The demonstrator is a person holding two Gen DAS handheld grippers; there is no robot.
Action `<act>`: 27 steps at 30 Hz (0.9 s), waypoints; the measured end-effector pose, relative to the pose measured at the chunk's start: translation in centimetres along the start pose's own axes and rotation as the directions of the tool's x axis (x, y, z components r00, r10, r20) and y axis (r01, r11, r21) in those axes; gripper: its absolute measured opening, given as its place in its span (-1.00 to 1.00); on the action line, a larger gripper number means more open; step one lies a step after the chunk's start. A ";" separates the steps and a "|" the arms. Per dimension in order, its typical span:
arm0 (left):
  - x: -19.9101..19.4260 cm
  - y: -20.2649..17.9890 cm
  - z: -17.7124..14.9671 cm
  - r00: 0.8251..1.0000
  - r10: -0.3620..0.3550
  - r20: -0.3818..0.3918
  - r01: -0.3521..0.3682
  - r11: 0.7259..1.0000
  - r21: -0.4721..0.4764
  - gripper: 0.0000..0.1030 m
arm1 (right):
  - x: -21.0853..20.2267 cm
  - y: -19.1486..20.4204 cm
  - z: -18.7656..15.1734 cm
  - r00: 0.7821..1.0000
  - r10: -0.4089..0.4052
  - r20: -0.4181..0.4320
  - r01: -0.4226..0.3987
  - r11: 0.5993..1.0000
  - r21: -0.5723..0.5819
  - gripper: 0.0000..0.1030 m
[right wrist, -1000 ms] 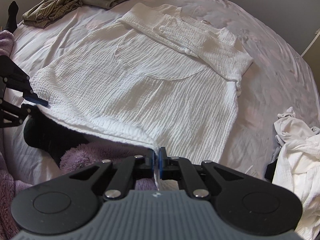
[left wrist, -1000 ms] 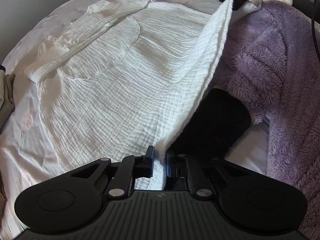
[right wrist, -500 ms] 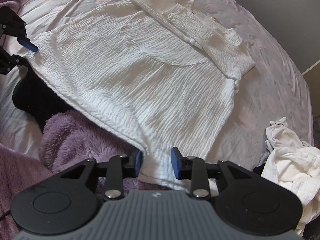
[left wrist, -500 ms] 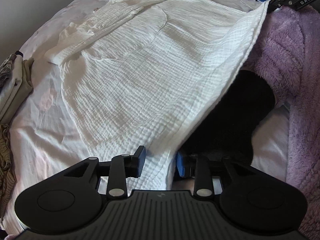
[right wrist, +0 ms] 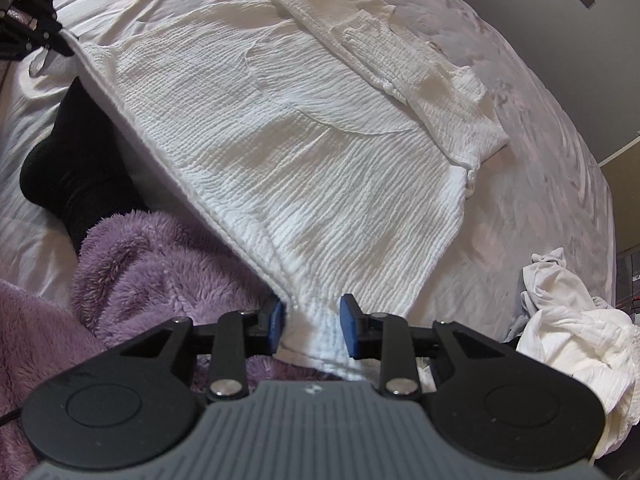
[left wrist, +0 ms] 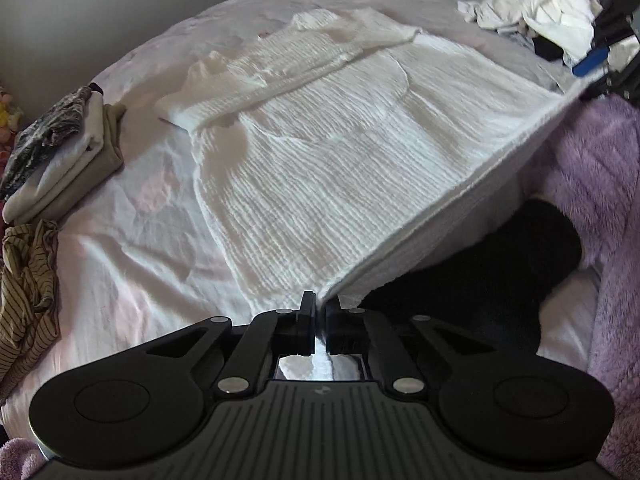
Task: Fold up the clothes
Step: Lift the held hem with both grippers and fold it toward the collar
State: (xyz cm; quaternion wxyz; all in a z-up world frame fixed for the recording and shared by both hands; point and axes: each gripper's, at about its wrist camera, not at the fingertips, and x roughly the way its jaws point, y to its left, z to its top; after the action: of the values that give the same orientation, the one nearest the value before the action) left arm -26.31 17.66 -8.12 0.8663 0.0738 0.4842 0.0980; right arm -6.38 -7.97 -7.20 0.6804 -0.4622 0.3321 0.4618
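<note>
A white crinkled garment [left wrist: 320, 152] lies spread on the bed, its sleeve folded across the far end. The near hem is lifted into a taut edge between the two grippers. My left gripper [left wrist: 318, 312] is shut on the hem's left corner. In the right wrist view the same garment [right wrist: 320, 140] runs up to my right gripper [right wrist: 312, 324], which stands open with the hem's other corner lying loose between its blue pads [right wrist: 276, 322]. The right gripper [left wrist: 600, 60] shows at the top right of the left wrist view, and the left gripper [right wrist: 32, 32] at the top left of the right wrist view.
A person's purple fleece leg [left wrist: 592, 184] and black sock [left wrist: 480, 280] lie under the hem. Folded clothes [left wrist: 60, 160] and a striped garment [left wrist: 28, 280] sit at the left. A heap of white clothes [right wrist: 580, 340] lies at the right. The sheet [left wrist: 140, 240] is pale.
Both grippers held the hem a second ago, then both opened. The left has since shut again on the hem's corner; the right stays open, a little wider.
</note>
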 end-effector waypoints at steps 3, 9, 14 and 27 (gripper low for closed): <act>-1.3 1.1 1.1 0.998 0.019 0.054 -0.017 0.999 -0.028 -0.96 | -0.1 0.0 0.1 1.000 -0.007 0.002 0.007 1.000 0.003 -0.38; -3.0 2.2 3.7 0.989 0.075 0.124 -0.071 0.997 -0.033 -0.96 | -1.4 -1.0 0.5 0.996 -0.083 0.026 0.083 0.996 0.029 -0.89; -4.2 3.9 7.1 0.978 0.106 0.178 -0.103 0.994 -0.027 -0.96 | -3.4 -3.8 1.9 0.983 -0.155 0.100 0.144 0.984 0.105 -0.89; -2.5 10.9 19.7 0.944 0.222 0.245 -0.224 0.974 -0.020 -0.96 | -3.0 -13.9 12.1 0.922 -0.319 0.218 0.289 0.944 0.158 -0.89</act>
State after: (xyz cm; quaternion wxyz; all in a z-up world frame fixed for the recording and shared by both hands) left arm -11.89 26.99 6.60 0.9027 0.1432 0.3621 0.1833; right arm 5.88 0.37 4.24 0.8062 -0.4059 0.1992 0.3816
